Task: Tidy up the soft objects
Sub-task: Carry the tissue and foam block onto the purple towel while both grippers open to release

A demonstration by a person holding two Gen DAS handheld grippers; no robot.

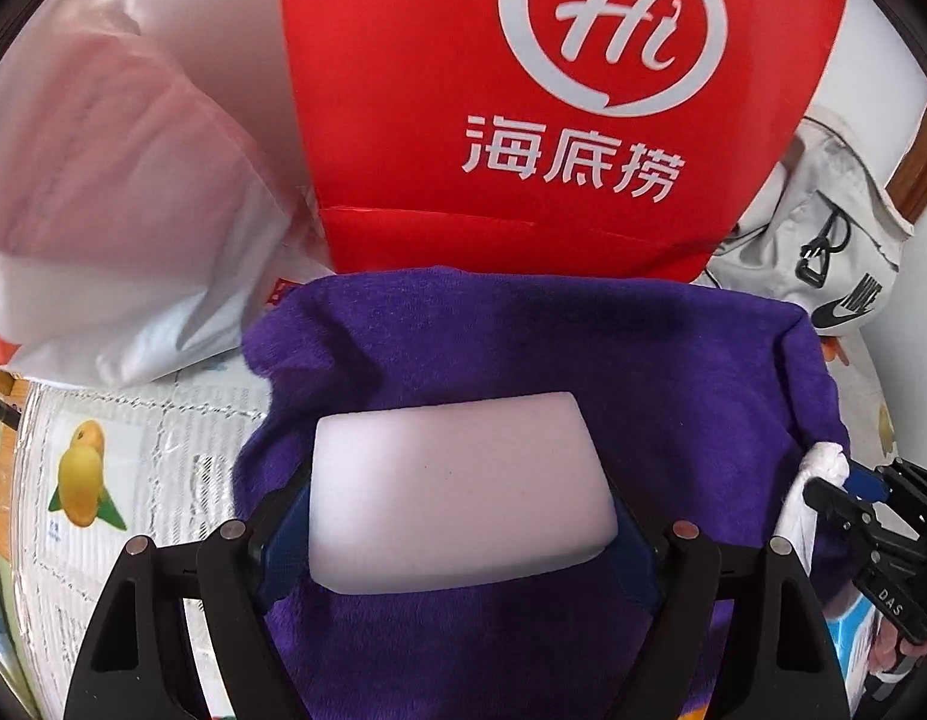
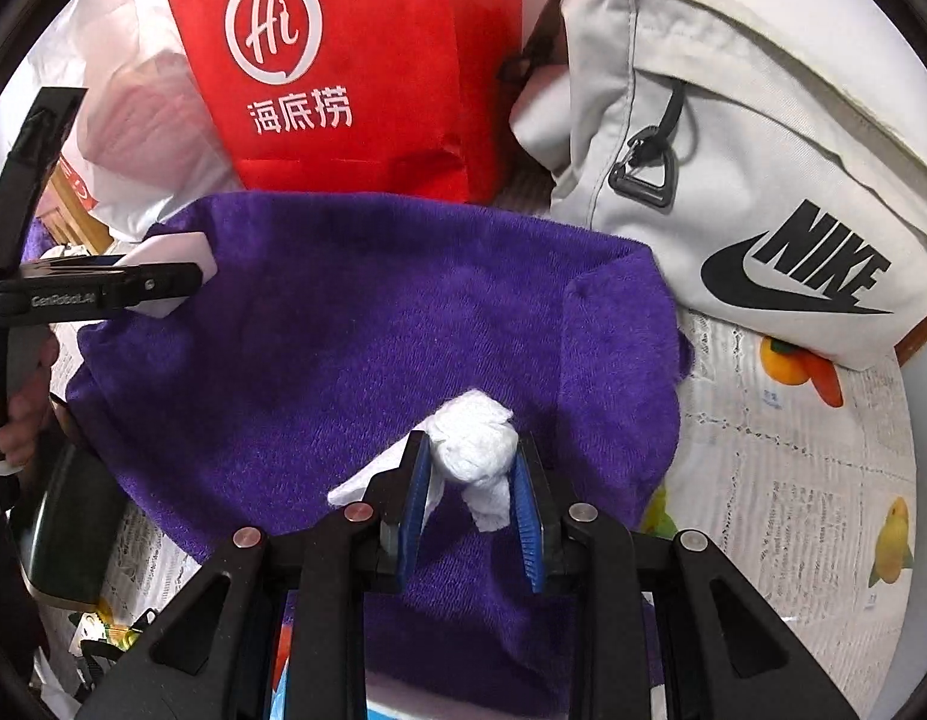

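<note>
Left hand-held gripper: spread wide, pinching a white foam block over the purple towel.
Right hand-held gripper: narrow, pinching a crumpled white tissue wad above the same towel.
Behind towel: red paper bag, grey Nike bag.
Tabletop: fruit-print cover.

the purple towel lies flat and bare across its middle, open from above between the two hand-held grippers. behind it a red bag stands upright as a wall at its far edge, with a white plastic bag bulging beside on the left. a grey backpack crowds the towel's far right corner. the patterned table to the right is open.
</note>
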